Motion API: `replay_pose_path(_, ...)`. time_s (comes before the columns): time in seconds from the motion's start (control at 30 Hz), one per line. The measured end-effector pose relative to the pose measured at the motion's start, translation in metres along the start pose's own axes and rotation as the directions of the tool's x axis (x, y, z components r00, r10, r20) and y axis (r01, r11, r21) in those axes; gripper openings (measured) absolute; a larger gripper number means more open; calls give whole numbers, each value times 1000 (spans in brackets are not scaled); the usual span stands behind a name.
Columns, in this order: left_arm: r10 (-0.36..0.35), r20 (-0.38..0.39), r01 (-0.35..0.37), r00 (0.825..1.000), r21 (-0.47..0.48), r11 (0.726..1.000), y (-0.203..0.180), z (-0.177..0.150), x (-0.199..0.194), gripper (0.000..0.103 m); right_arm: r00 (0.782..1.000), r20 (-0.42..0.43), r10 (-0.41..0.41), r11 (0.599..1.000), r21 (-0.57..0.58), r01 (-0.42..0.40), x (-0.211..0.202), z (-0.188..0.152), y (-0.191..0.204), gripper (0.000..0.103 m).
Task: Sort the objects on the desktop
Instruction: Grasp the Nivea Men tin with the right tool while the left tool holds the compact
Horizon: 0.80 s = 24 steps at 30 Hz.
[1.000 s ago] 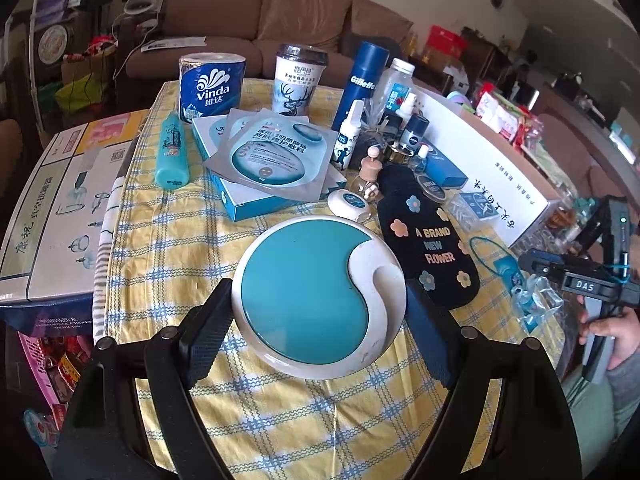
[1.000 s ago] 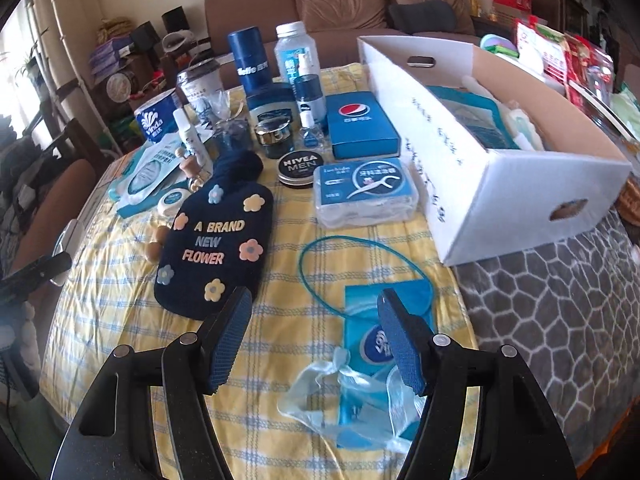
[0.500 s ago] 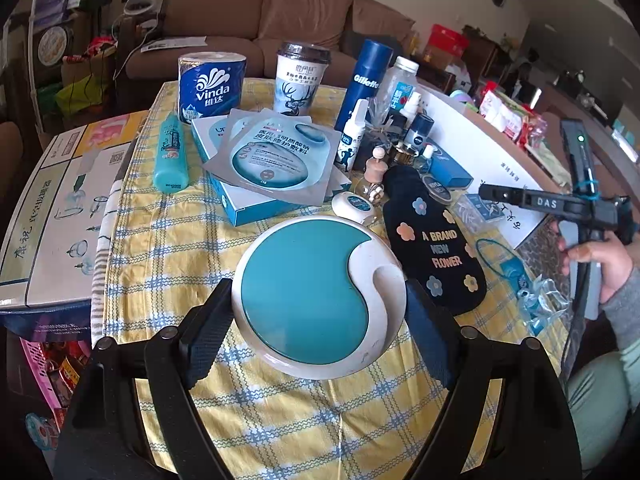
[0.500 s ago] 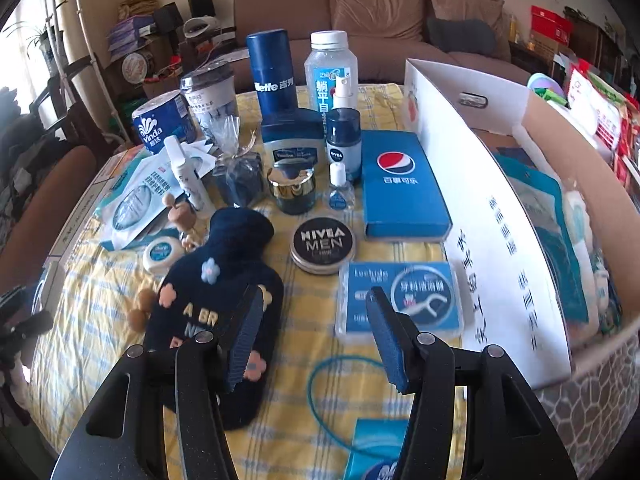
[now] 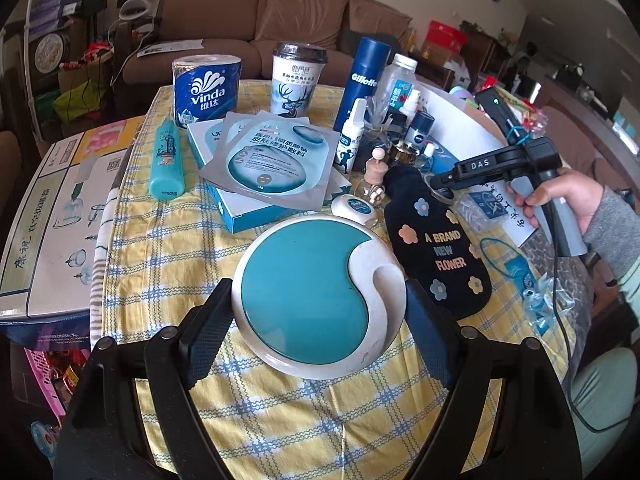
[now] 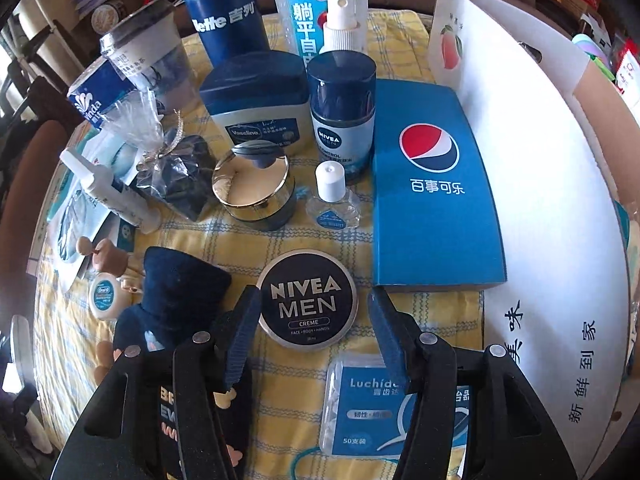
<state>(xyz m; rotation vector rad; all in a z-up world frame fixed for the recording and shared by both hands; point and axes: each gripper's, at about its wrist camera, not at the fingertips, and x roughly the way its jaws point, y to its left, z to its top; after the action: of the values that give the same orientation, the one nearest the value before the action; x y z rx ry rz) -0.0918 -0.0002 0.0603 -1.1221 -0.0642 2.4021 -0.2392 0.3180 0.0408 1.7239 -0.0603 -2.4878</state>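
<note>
Right wrist view shows your right gripper [image 6: 310, 330] has closed in from the table edge and now hangs spread around the Nivea tin [image 6: 307, 299], just beside the Pepsi box [image 6: 434, 184]; that tin looks next. Your left gripper [image 5: 318, 314] stays clenched on the round teal case [image 5: 316, 296].

My left wrist camera looks from the table's near edge across the yellow checked tablecloth [image 5: 168, 264] toward the sofa [image 5: 256, 12]. My right one hangs close above the Nivea tin [image 6: 307, 299], angled down. The 2 views share the navy flowered pouch [image 5: 436, 240] and Gillette can [image 5: 362, 80].
</note>
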Motion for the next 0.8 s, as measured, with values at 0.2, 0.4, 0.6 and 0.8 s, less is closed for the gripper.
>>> replay_pose_path(0.2, -2, 2, 2, 1000, -4, 1000, 1, 1, -1, 81, 1000, -19, 22, 998, 51, -21, 12, 3, -7, 68)
replay_pose_path(0.4, -1, 9, 1, 1000, -9, 1000, 3, 2, -3, 81, 1000, -22, 4, 999, 42, -3, 12, 3, -4, 68)
replay_pose_path(0.6, -7, 13, 7, 1000, -8, 1000, 2, 3, -4, 81, 999, -26, -44, 999, -1, 44, 15, -2, 4, 68)
replay_pose_path(0.8, -6, 16, 6, 1000, -12, 1000, 3, 3, -5, 81, 999, -5, -50, 999, -6, 50, 12, -8, 4, 61)
